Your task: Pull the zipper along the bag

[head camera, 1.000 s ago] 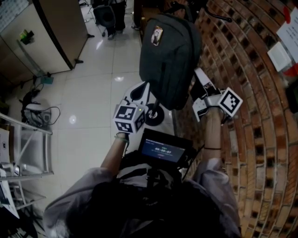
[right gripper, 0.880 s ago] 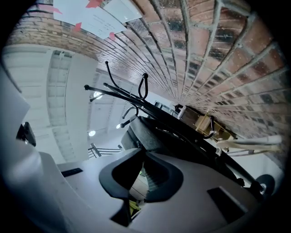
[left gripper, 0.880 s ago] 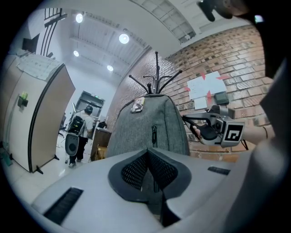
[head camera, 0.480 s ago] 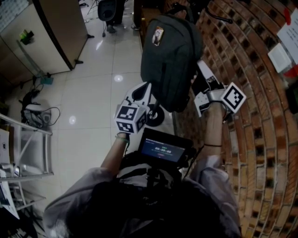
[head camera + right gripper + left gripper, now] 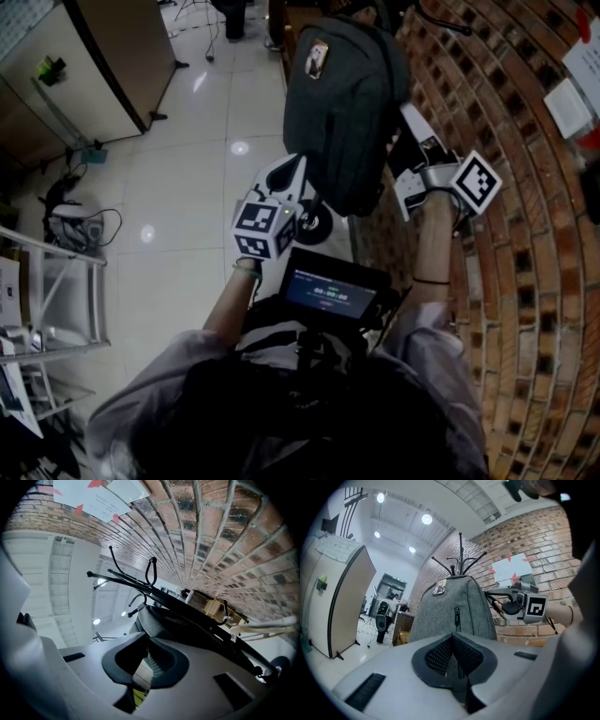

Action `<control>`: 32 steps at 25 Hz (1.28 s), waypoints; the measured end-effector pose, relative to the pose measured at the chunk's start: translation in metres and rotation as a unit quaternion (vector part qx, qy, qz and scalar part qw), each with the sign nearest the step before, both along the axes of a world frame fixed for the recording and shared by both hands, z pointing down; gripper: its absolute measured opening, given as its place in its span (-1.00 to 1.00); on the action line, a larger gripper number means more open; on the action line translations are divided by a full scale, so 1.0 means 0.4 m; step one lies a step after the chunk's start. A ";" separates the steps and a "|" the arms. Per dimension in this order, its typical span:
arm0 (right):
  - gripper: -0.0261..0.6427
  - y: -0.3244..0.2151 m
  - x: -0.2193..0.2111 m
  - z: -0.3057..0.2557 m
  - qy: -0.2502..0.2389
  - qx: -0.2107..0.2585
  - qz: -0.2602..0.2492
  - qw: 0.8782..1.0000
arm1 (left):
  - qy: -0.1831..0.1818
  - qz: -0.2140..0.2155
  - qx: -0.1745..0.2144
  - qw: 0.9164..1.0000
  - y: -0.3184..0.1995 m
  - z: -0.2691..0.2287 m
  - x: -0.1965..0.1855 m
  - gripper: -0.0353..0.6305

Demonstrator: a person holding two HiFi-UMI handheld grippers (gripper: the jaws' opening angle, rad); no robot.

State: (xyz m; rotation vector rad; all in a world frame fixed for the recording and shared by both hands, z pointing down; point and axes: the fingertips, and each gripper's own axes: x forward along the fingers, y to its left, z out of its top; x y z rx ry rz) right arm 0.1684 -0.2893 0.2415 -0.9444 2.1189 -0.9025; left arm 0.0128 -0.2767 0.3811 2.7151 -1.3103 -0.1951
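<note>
Brick wall [image 5: 525,281] curves down our right side and glossy tiled floor [image 5: 187,206] spreads to the left. Between them a grey backpack [image 5: 342,112] hangs from a black coat rack [image 5: 459,564], its front panel turned towards us with a pale badge [image 5: 317,58] near the top.

Over the last second our right gripper [image 5: 410,127] has climbed a little along the backpack's wall-side edge, further than the bag itself has drifted in the head view. Our left gripper [image 5: 289,176] has kept its place at the lower left corner. Both sets of jaws are drawn in narrow, with the tips meeting. The left ones show a thin grey strip in the slit, possibly bag fabric, though we cannot be sure. Whatever the right ones pinch is too small to make out.

We take the upward creep to mean the pull is under way, with the right side drawing a slider along the side seam while the left steadies the bottom against the tug. A zipper pull [image 5: 456,615] on the front pocket hangs untouched, well apart from either gripper. If the bag swings on its hook, the slider may bind, so we would keep the lower corner taut.
</note>
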 end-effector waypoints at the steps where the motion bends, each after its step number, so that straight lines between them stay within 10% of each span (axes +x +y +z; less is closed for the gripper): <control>1: -0.86 -0.001 -0.001 -0.002 -0.003 0.000 -0.001 1.000 | 0.000 0.000 -0.001 1.000 0.000 0.001 0.000 -0.88; 12: -0.86 0.005 -0.016 -0.026 0.010 0.017 -0.009 1.000 | -0.003 -0.001 -0.001 1.000 -0.004 0.006 0.005 -0.88; 23: -0.87 0.000 -0.006 0.035 0.243 0.011 0.092 0.966 | -0.003 -0.007 -0.003 1.000 -0.008 0.006 -0.007 -0.88; 32: -0.86 0.045 0.016 0.109 0.264 0.003 0.099 0.959 | -0.011 -0.007 -0.003 1.000 0.013 0.007 -0.015 -0.88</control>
